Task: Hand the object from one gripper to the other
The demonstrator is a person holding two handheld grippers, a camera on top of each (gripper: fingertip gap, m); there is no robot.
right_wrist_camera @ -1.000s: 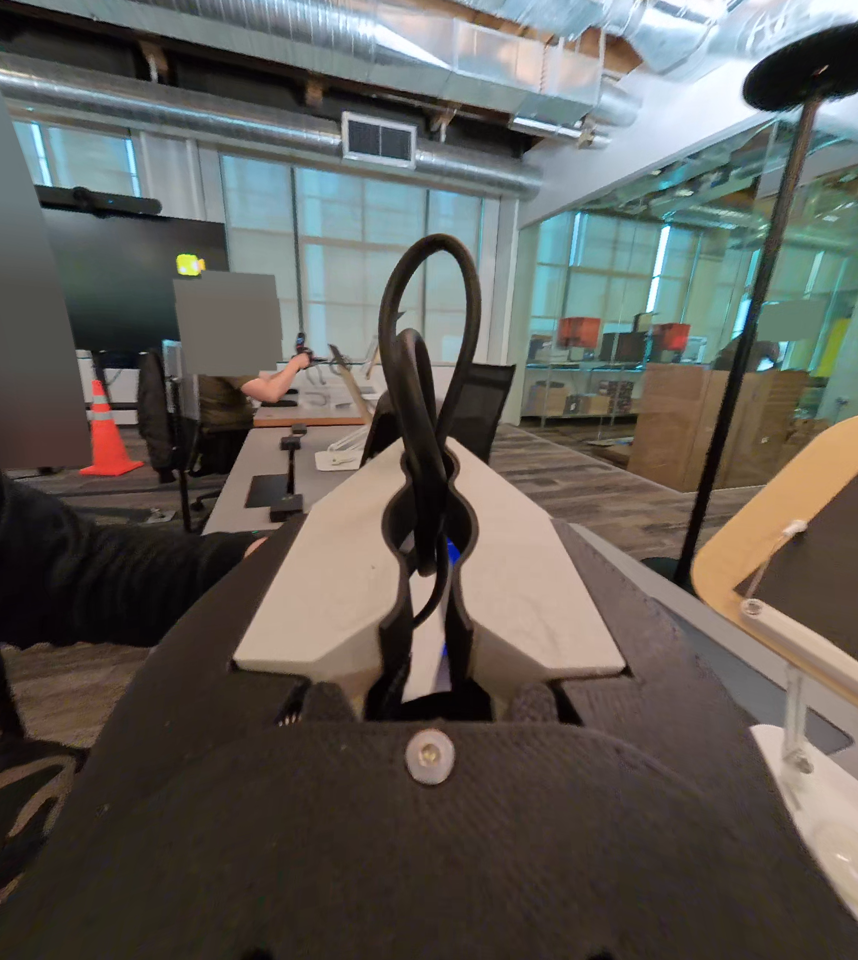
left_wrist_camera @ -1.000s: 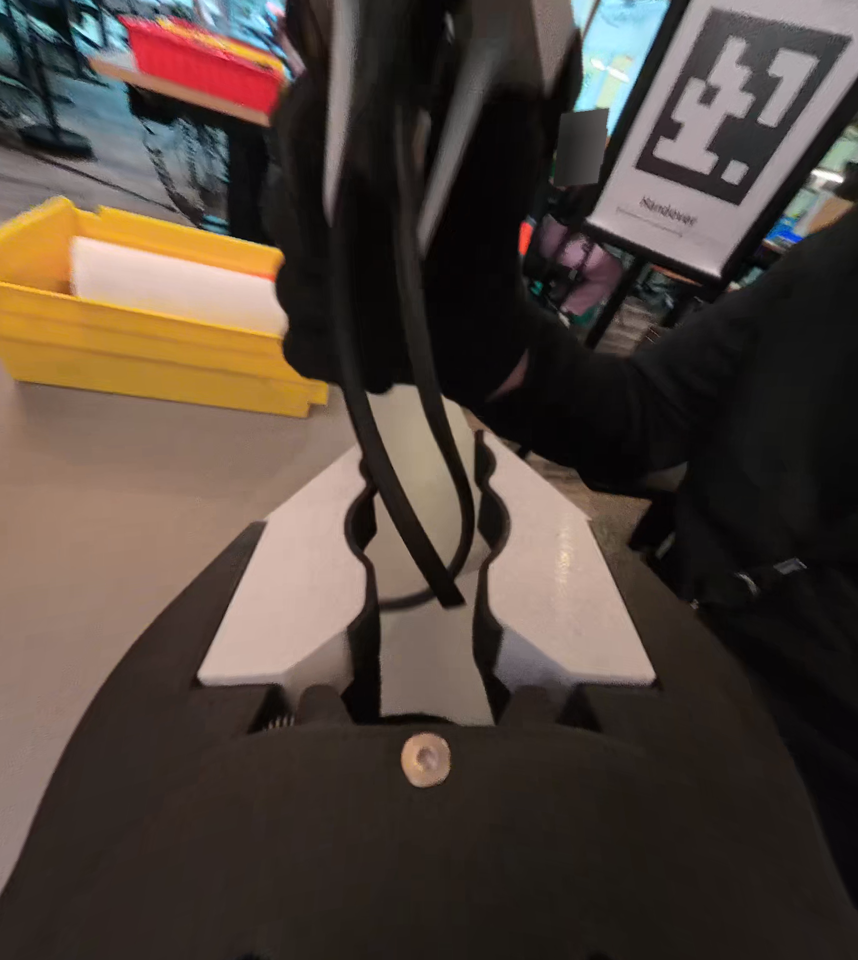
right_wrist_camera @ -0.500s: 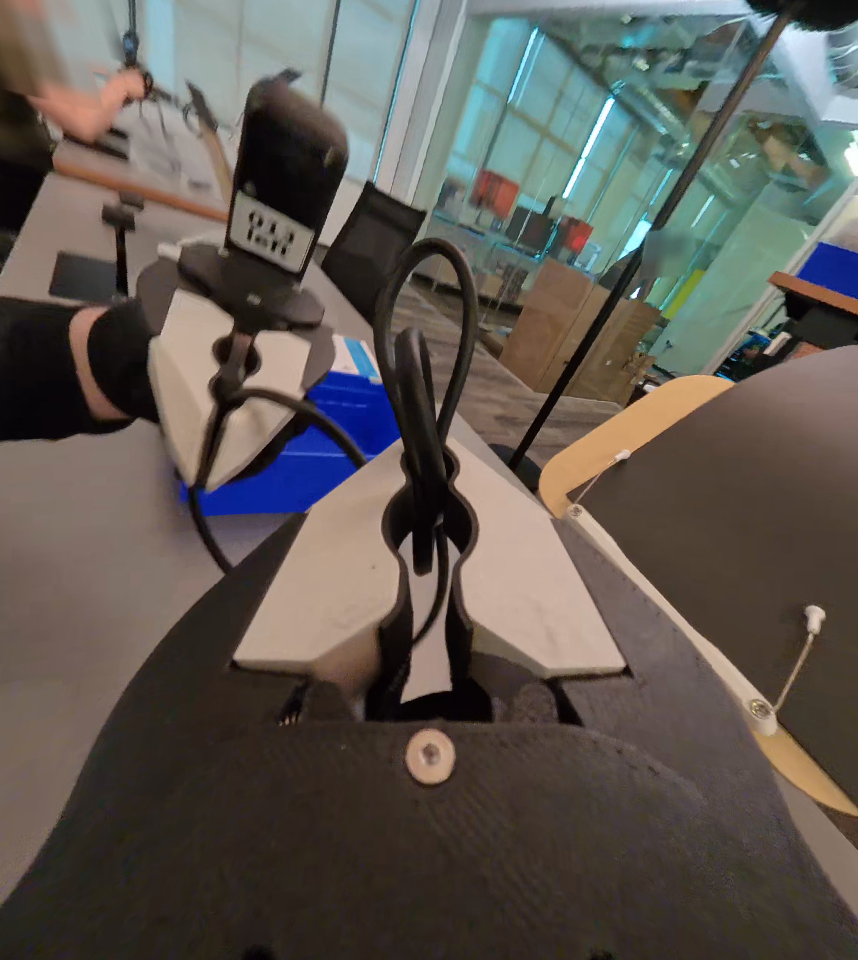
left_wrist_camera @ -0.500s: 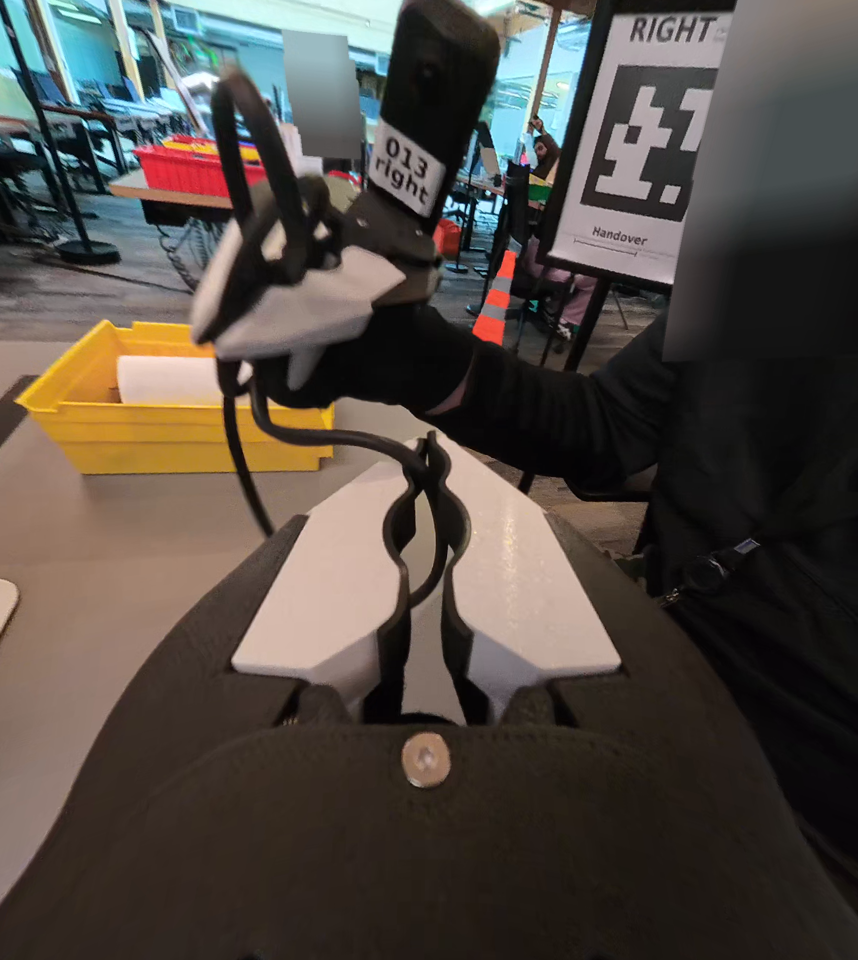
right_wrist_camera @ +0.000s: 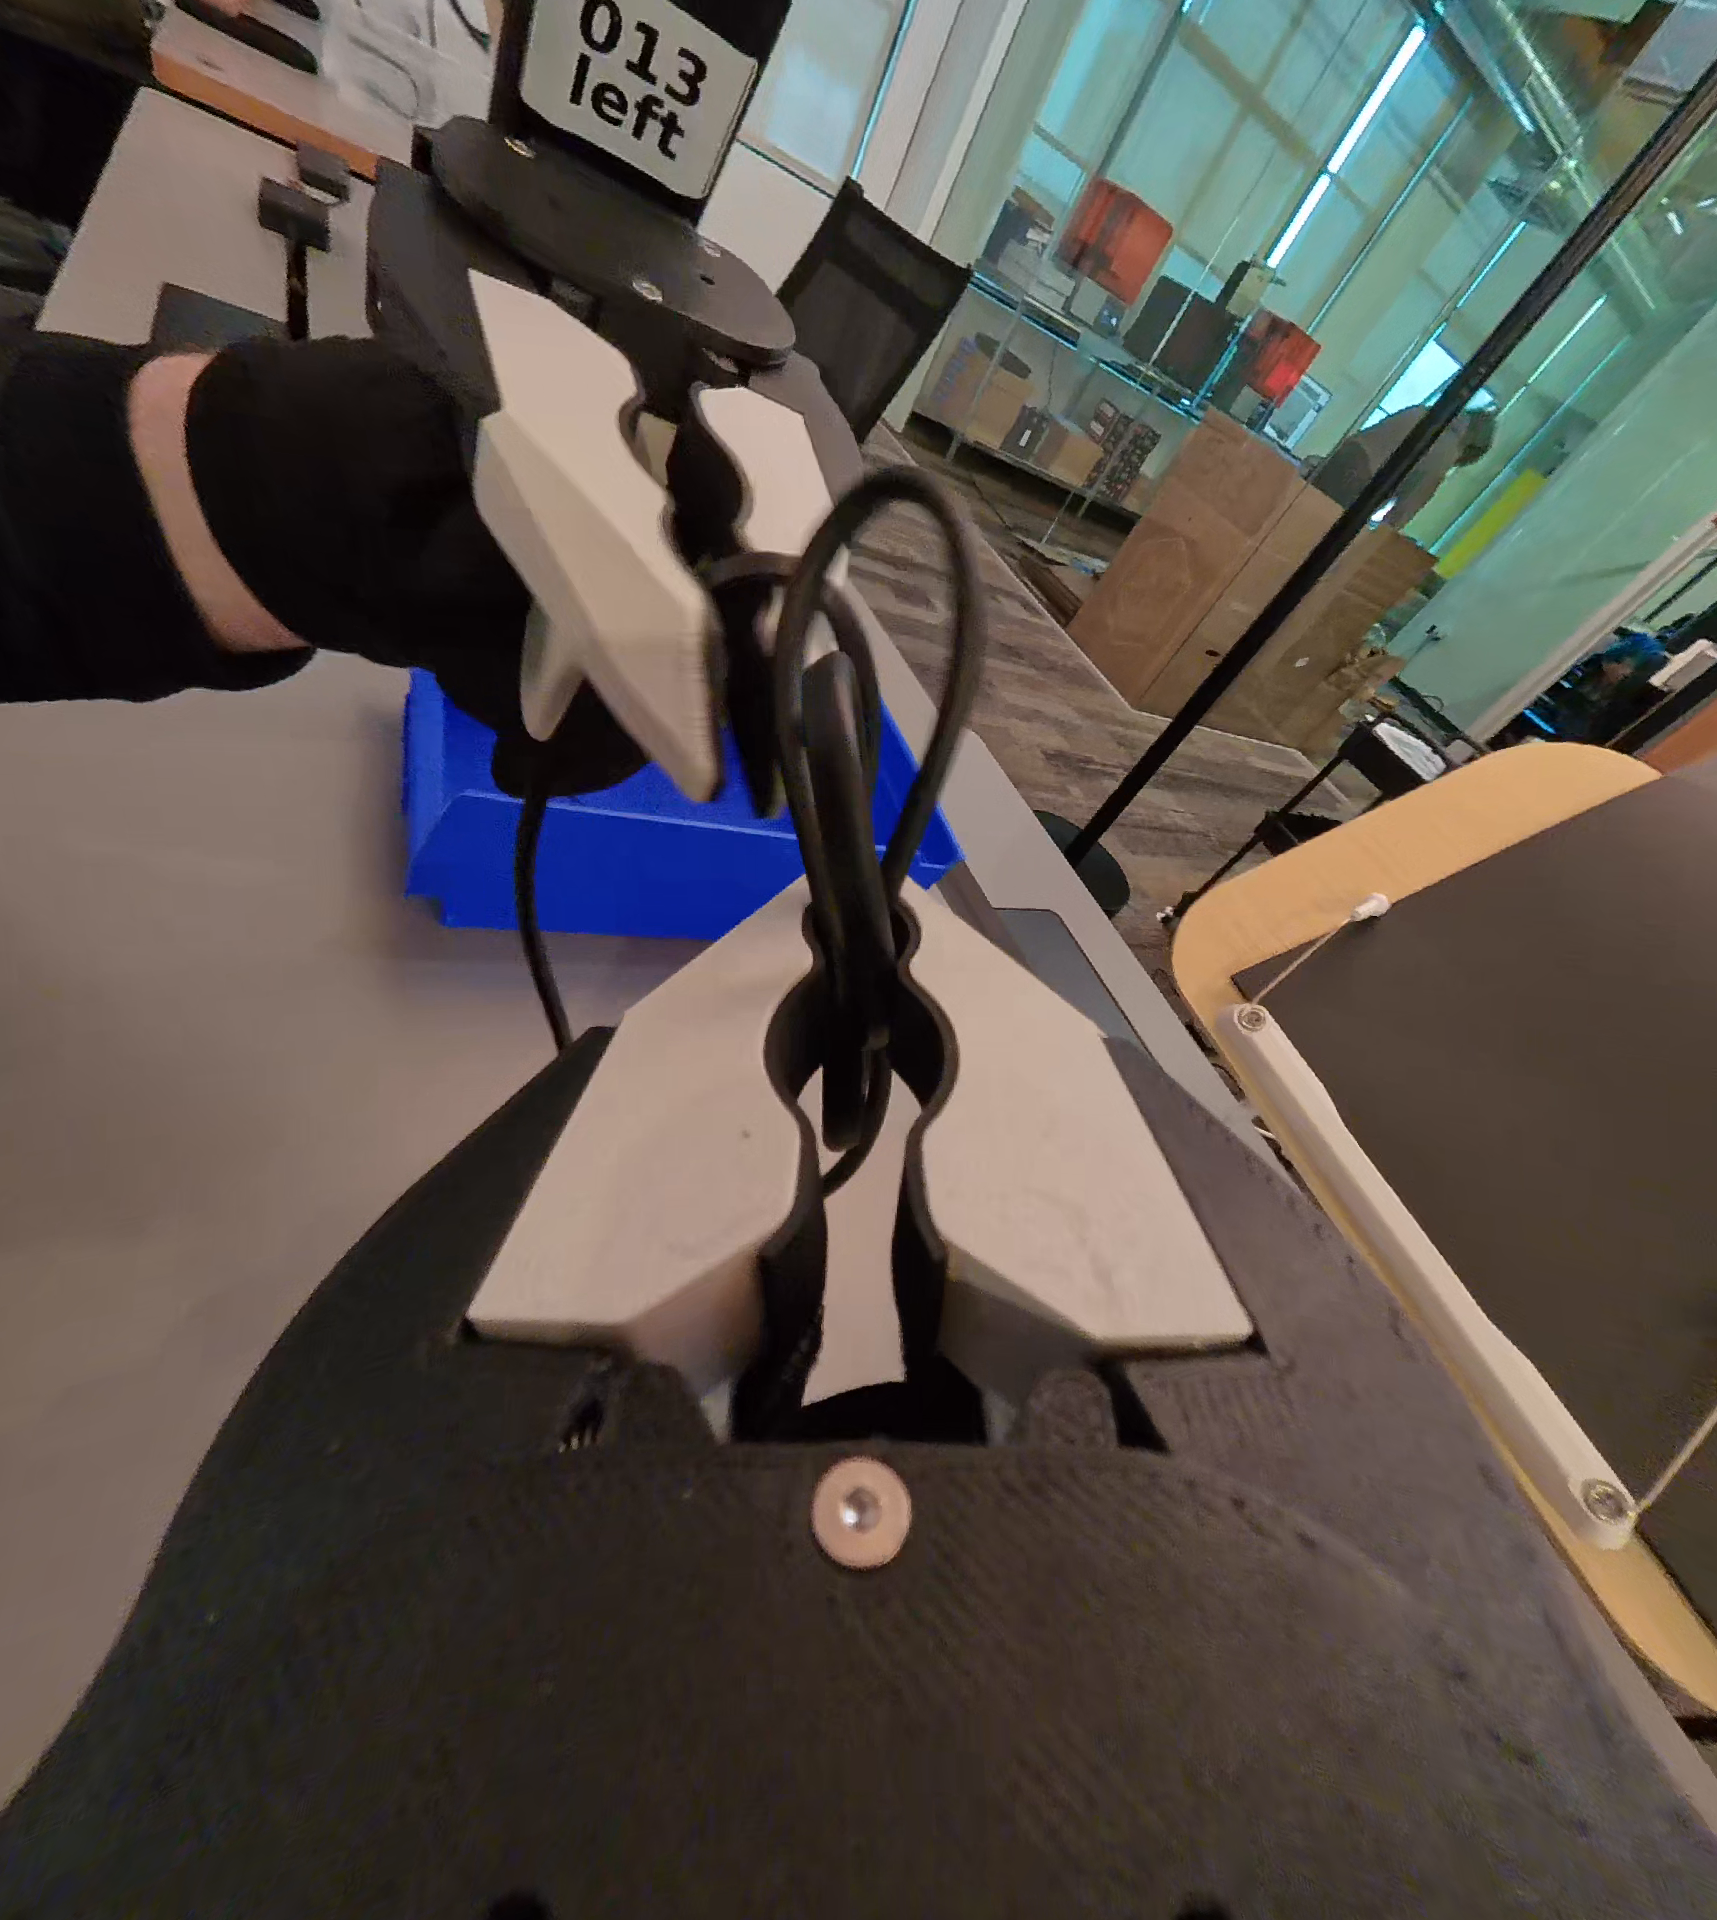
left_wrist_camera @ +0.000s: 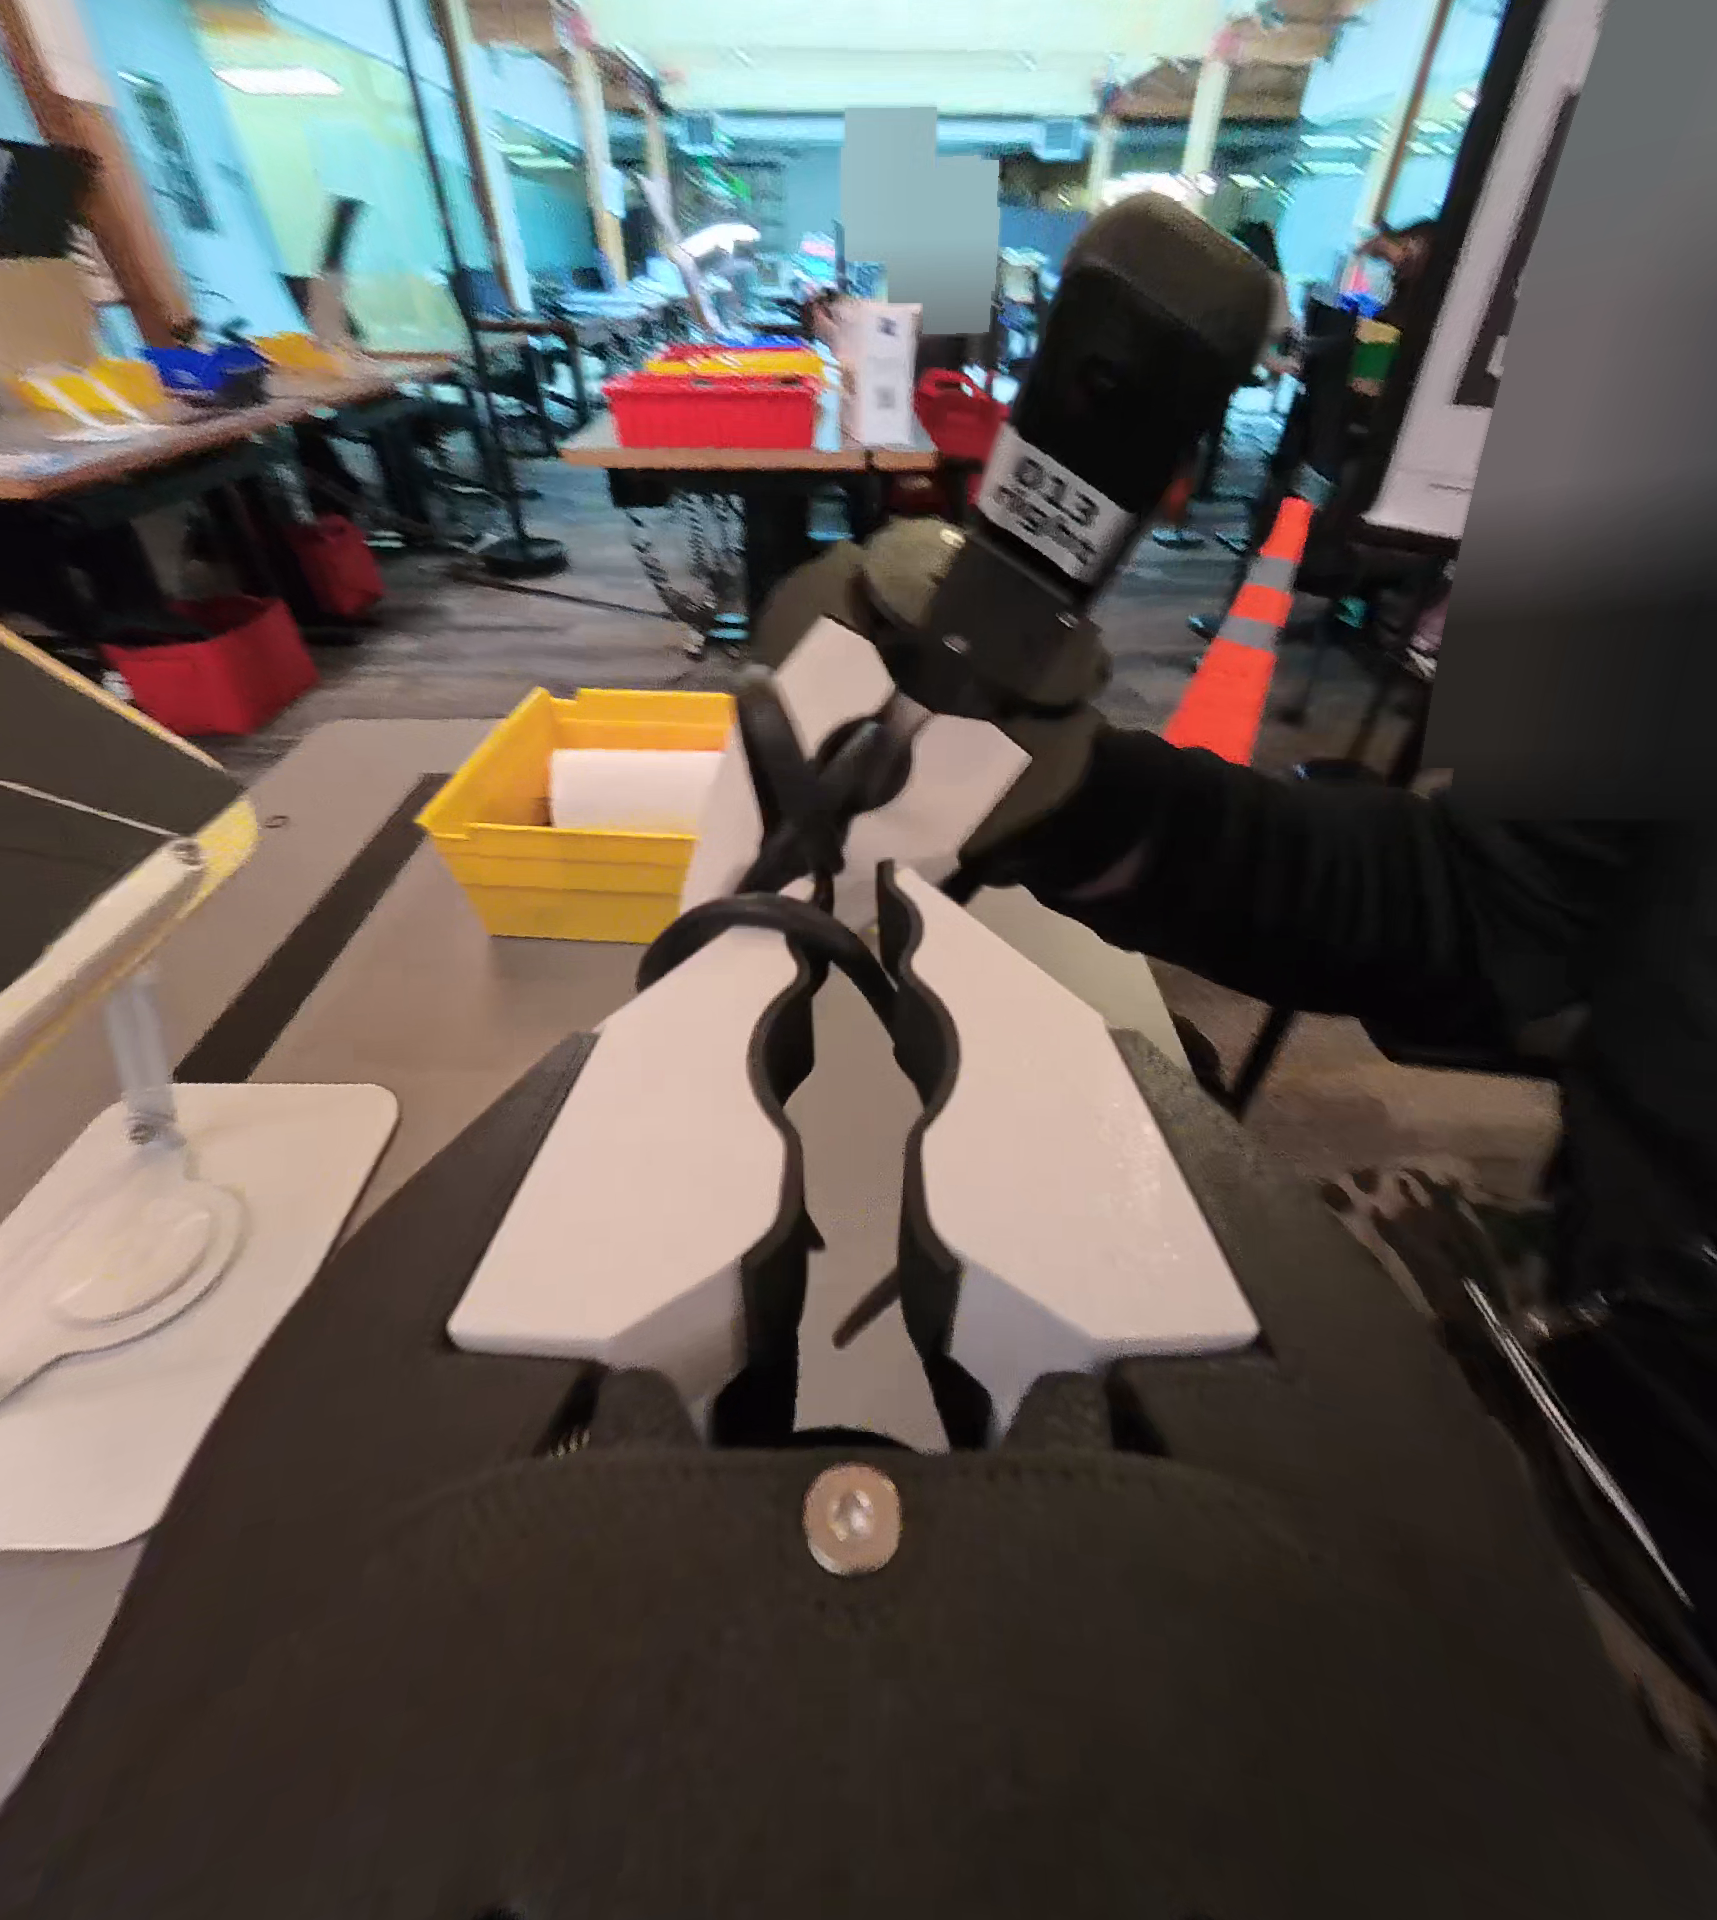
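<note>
**Item: black cable (right_wrist_camera: 937, 582), mid-handover.**
- Right gripper (right_wrist_camera: 859, 925): narrow, clamped on the bunched cable, whose loop rises toward 12 o'clock.
- Left gripper (left_wrist_camera: 846, 914): narrow, with the cable crossing between its tips. I cannot tell whether it is pinching.
- Writing: a white printed label (left_wrist_camera: 1056, 514) on my right handle and another label (right_wrist_camera: 636, 73) on my left handle.
- Left view only: yellow bin (left_wrist_camera: 563, 883) at 11 o'clock holding a white roll (left_wrist_camera: 625, 784), and an orange cone (left_wrist_camera: 1238, 655) at 2 o'clock.
- Right view only: blue bin (right_wrist_camera: 625, 873) at 11 o'clock.
</note>
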